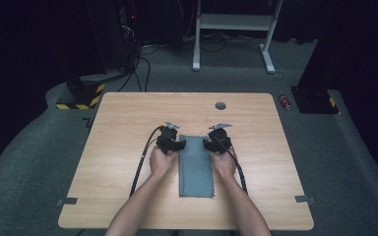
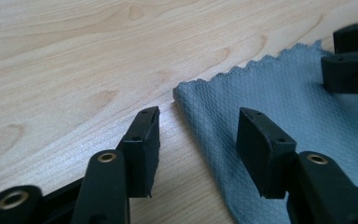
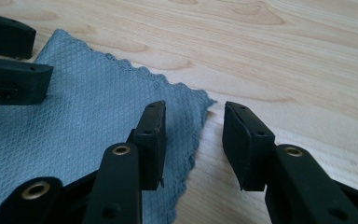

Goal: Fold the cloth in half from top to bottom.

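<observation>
We saw the grey-blue cloth (image 1: pixel 195 165) lying flat as a folded strip on the bench (image 1: pixel 128 123). Left tongs (image 2: pixel 198 135) and right tongs (image 3: pixel 193 135) straddled its far corners, both released, pinching nothing.

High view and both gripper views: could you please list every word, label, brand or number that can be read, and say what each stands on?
None: no legible text anywhere.
The grey cloth, the table and both grippers are unmarked.
A small red thing on the floor is too small to read.
</observation>
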### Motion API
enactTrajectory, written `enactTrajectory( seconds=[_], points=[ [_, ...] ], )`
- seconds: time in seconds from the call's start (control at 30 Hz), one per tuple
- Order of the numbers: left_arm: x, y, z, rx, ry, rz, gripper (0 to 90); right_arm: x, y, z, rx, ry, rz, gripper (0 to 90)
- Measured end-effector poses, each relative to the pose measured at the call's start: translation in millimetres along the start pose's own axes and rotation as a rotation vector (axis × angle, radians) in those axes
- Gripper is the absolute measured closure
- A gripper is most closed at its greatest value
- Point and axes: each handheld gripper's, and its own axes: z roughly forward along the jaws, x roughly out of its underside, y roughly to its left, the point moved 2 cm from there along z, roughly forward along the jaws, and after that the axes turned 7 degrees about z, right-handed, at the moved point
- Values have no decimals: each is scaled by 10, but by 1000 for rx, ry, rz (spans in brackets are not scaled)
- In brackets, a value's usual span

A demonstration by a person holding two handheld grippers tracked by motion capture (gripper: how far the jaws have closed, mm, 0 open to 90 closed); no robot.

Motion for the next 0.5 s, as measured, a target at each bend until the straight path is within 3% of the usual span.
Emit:
enactTrajectory(
  seconds=[0.13,0.23,0.5],
  points=[
    [-17,3,2,-12,18,41,555,-40,49,33,12,13,-37,621],
    [-56,-21,10,2,43,68,610,-32,51,28,3,13,-50,651],
    [-68,-40,12,38,45,72,758,-36,74,25,-39,26,-71,815]
  ],
)
